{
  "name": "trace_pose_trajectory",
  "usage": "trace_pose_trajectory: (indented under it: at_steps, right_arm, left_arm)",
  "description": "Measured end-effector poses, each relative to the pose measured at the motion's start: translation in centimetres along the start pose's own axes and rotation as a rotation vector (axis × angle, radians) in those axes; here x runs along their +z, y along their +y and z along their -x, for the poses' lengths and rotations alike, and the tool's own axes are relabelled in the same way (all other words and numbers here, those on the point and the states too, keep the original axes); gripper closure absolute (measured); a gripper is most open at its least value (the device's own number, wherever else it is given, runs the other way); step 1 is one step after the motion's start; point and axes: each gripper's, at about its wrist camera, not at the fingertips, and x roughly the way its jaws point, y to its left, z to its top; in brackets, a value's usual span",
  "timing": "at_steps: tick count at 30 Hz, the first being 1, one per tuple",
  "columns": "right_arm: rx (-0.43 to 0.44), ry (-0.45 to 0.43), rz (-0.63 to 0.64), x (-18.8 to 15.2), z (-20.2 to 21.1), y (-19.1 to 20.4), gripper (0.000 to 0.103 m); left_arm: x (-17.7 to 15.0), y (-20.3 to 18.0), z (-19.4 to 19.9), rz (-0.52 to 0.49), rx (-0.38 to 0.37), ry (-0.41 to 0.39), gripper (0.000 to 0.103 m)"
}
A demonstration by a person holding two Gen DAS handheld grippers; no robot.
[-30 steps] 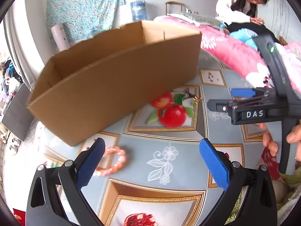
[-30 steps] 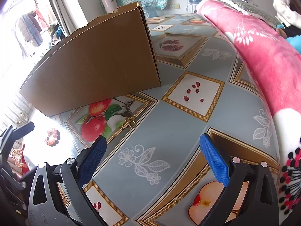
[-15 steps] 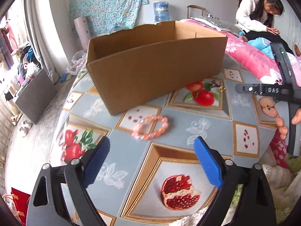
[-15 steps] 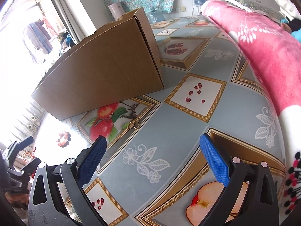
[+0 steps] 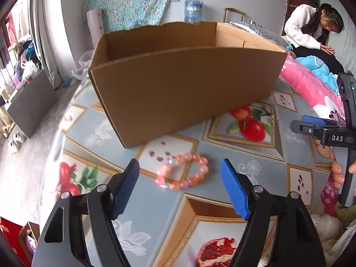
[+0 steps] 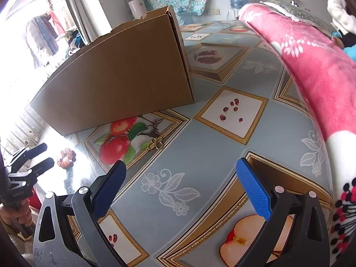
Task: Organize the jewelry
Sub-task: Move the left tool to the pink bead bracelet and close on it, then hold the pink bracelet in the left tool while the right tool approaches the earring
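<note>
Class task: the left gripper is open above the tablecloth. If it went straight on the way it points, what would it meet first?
Most likely the pink bead bracelet, lying between and just ahead of the left gripper fingers; beyond it stands the cardboard box. Depth is uncertain.

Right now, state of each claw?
Left claw: open, empty, bracelet lies between its fingers.
Right claw: open, empty.
</note>
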Motion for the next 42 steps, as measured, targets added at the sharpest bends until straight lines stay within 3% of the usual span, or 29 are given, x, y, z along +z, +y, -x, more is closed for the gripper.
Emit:
trace_pose_trajectory:
  at_steps: [2,5,10,15,22,25,27,36,42]
  right_arm:
    - [-0.001,0.0,-0.006,0.0,0.0,0.1,0.008]
    - [-0.002,0.005,-0.012,0.1,0.0,0.0,0.008]
    - [-0.001,0.01,-0.016,0.3,0.0,-0.1,0.008]
    - [0.002,0.011,-0.03,0.4,-0.1,-0.2,0.008]
    - [0.002,0.01,-0.038,0.5,-0.1,-0.3,0.008]
    - [0.0,0.011,-0.033,0.5,-0.1,-0.3,0.008]
    - [-0.008,0.016,-0.023,0.5,-0.2,-0.2,0.008]
    - [0.006,0.02,-0.024,0.5,1.1,-0.6,0.009]
    - [0.016,0.02,0.094,-0.9,2.7,1.0,0.027]
  left_arm:
    - [0.2,0.2,-0.3,-0.023,0.045,0.004,0.034]
    - [0.3,0.9,-1.4,-0.039,0.088,0.059,0.049]
    - [0.2,1.6,-3.1,-0.019,0.044,0.139,0.072]
    - [0.4,1.0,-3.5,-0.059,0.029,0.132,0.08]
    - [0.3,0.7,-3.3,-0.112,-0.016,0.143,0.081]
    - [0.4,0.7,-3.2,-0.1,-0.041,0.151,0.088]
    - [0.4,0.3,-3.3,-0.116,-0.036,0.143,0.094]
    - [-0.3,-0.4,-2.8,-0.113,-0.02,0.129,0.094]
    - [-0.9,-1.2,-2.3,-0.137,0.009,0.117,0.094]
